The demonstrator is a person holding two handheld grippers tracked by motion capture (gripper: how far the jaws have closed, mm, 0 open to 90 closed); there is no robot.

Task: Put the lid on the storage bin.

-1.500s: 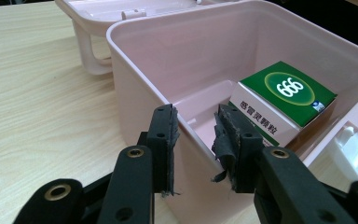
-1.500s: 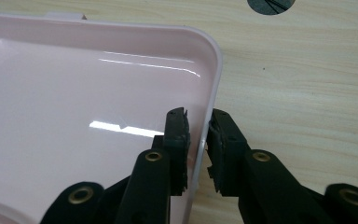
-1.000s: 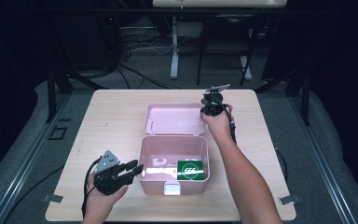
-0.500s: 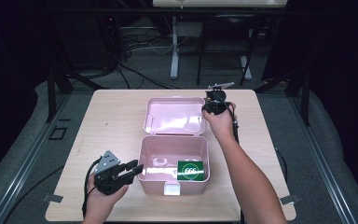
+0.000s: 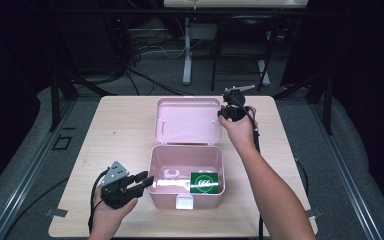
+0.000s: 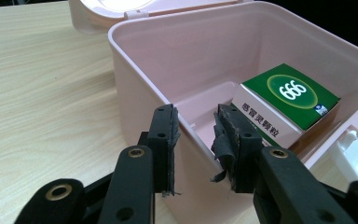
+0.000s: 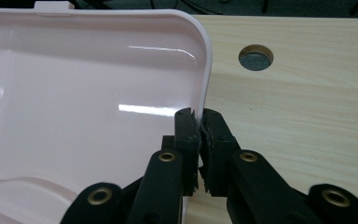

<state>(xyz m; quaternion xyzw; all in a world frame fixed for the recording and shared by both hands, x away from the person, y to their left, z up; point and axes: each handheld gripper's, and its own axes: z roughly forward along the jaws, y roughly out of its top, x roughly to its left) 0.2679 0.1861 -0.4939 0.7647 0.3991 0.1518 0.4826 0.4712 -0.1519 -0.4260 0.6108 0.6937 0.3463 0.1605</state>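
Pink plastic box point(image 5: 186, 175) sits open near the front of the counter point(image 5: 120, 130), its lid point(image 5: 187, 120) laid back flat behind it on the hinge. Inside, on the right, lies a green and white carton point(image 5: 203, 182).

Both parts look like thin, glossy moulded plastic: light, fairly stiff, and probably slippery, so a hold on an edge seems safer than on a broad face. The lid's rim is the natural place to take it, and a pinch near a corner may twist it on the hinge rather than swing it squarely.

Right tongs point(image 7: 199, 122) are pinched narrow on the lid's right rim, one pad inside and one outside. Left tongs point(image 6: 195, 135) straddle the box's left wall with the jaws partly closed; a small gap shows beside the wall, so I cannot tell whether they press on it or merely stand around it. That wall seems a sound place to steady the light box, which may otherwise slide on the smooth wood.
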